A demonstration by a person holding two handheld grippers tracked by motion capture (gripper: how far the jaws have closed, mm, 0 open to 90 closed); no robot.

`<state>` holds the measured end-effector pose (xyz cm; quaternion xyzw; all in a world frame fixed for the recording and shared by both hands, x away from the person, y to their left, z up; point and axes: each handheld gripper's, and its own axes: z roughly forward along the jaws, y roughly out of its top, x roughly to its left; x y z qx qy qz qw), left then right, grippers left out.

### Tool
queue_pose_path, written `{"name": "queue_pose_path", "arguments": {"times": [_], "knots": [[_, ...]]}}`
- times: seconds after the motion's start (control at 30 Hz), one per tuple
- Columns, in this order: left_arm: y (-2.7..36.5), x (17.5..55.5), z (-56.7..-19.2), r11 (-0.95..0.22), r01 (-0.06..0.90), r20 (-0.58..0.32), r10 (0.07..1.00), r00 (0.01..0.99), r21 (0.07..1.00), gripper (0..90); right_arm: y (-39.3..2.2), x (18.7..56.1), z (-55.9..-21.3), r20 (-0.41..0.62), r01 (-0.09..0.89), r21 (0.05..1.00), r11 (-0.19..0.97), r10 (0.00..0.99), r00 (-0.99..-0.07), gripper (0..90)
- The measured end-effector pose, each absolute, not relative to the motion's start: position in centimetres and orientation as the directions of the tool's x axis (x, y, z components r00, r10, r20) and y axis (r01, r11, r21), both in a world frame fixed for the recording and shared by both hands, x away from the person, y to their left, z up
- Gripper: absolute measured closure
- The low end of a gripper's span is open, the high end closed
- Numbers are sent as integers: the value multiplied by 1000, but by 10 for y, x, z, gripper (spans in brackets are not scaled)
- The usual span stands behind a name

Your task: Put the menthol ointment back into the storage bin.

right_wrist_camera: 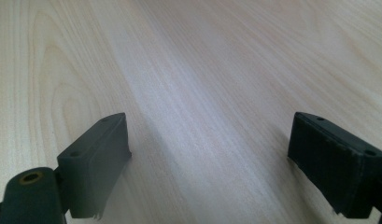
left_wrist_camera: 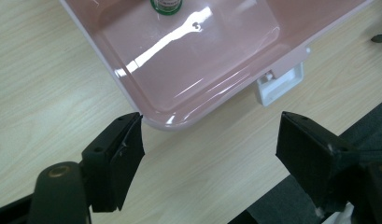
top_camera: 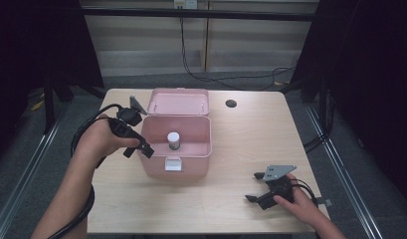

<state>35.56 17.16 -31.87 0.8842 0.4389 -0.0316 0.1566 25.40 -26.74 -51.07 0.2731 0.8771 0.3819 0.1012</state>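
Observation:
A pink plastic box [top_camera: 176,170] stands open in the middle of the table, its lid [top_camera: 178,102] tilted back. Inside it a small bottle [top_camera: 173,140] with a white cap stands upright; the left gripper view shows the bottle's base [left_wrist_camera: 166,4] on the box floor [left_wrist_camera: 193,60]. My left gripper [top_camera: 137,151] is open at the box's front left corner, which lies between the jaws without touching them [left_wrist_camera: 209,144]. My right gripper [top_camera: 254,186] rests open near the table's front right, with bare wood [right_wrist_camera: 202,70] between its jaws [right_wrist_camera: 209,149].
A white latch [top_camera: 173,164] hangs on the box's front wall [left_wrist_camera: 278,84]. A dark round hole [top_camera: 231,103] sits in the tabletop behind the box on the right. Black cables [top_camera: 226,79] run over the floor beyond the table's far edge.

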Motion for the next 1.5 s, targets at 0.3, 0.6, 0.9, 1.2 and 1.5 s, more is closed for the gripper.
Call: {"name": "queue_pose_path", "arguments": {"times": [0.3, 0.6, 0.9, 1.2, 1.5], "knots": [[185, 349, -327, -559, 787, -204, 765, 611, 262, 225, -267, 254, -511, 31, 402, 725, 559, 557, -830, 121], [201, 343, -342, -532, 804, -224, 777, 588, 267, 225, -267, 254, -511, 30, 401, 725, 559, 556, -830, 121], [207, 338, -359, -536, 797, -224, 771, 596, 278, 221, -267, 254, -511, 31, 401, 726, 559, 556, -830, 121], [207, 334, -376, -539, 790, -231, 762, 605, 293, 220, -267, 254, -511, 33, 404, 723, 560, 556, -831, 122], [210, 329, -394, -537, 783, -244, 751, 613, 315, 220, -268, 254, -511, 32, 405, 722, 560, 558, -830, 121]]}}
